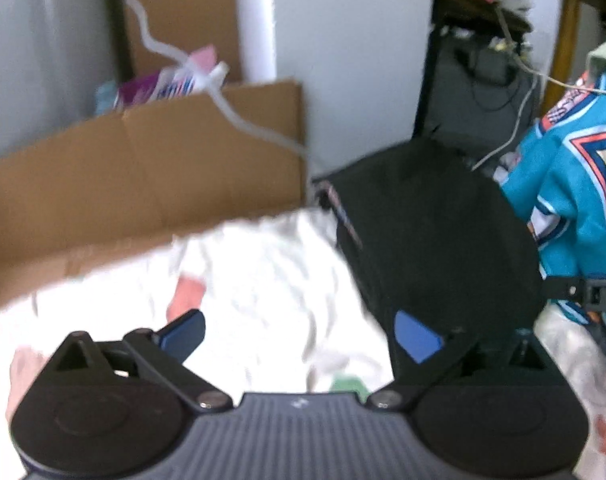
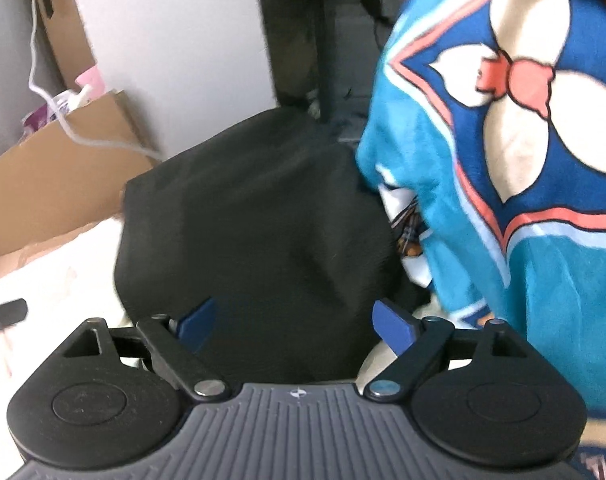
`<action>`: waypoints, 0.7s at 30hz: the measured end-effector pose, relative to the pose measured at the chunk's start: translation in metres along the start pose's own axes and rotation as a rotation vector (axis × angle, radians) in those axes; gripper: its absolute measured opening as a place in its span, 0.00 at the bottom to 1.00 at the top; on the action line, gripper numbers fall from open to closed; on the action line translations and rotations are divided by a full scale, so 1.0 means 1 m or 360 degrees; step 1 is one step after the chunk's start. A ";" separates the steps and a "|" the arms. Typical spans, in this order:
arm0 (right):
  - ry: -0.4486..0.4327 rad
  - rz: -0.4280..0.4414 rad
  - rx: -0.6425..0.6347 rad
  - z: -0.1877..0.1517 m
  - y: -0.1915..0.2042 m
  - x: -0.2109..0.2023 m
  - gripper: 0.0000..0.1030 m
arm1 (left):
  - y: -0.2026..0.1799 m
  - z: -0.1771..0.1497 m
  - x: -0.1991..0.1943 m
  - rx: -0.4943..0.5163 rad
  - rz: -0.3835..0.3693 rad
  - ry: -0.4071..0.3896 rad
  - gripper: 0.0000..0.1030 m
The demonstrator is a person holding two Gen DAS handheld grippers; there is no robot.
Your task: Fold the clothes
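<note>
Both grippers empty and wide: left gripper [image 1: 301,334] above white sheet [image 1: 263,280], right gripper [image 2: 295,326] over folded black garment [image 2: 255,208]; next, take the teal jersey [image 2: 543,240] by its edge

The black garment [image 2: 255,216] is matt, soft-looking cloth, while the teal jersey [image 2: 543,240] beside it looks like smoother printed fabric with a slight sheen. The white sheet [image 1: 263,280] seems a crinkled, thin cloth, though blur makes that uncertain. The cardboard box [image 1: 143,168] is plain matt brown; each claw [image 2: 299,326] has ribbed matt plastic and shiny metal pivots.
</note>
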State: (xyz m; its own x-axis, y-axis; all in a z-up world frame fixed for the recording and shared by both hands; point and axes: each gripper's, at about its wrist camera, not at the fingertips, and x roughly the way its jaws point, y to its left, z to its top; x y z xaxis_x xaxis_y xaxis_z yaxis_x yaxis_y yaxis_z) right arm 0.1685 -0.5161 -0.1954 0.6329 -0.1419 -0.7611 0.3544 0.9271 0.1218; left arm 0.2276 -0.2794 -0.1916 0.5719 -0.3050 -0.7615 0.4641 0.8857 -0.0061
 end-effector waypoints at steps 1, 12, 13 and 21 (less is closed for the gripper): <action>0.0020 0.0018 -0.0021 0.000 0.007 -0.006 0.88 | 0.002 -0.001 -0.006 -0.0028 -0.0017 0.0034 0.99; 0.0045 0.0131 -0.0163 0.005 0.075 -0.112 0.89 | 0.023 0.018 -0.122 0.0016 -0.0004 0.0030 0.99; 0.0048 0.0130 -0.0176 0.006 0.080 -0.122 0.89 | 0.026 0.020 -0.134 0.0000 -0.0004 0.0027 0.99; 0.0010 0.0140 -0.0158 0.015 0.102 -0.210 0.89 | 0.046 0.015 -0.210 -0.0089 0.0042 0.0040 0.99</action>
State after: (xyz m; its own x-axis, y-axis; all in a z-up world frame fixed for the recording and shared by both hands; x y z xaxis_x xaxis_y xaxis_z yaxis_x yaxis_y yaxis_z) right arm 0.0818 -0.3964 -0.0132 0.6542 -0.0563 -0.7543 0.2274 0.9657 0.1251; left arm 0.1394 -0.1797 -0.0221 0.5661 -0.2731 -0.7778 0.4103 0.9117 -0.0215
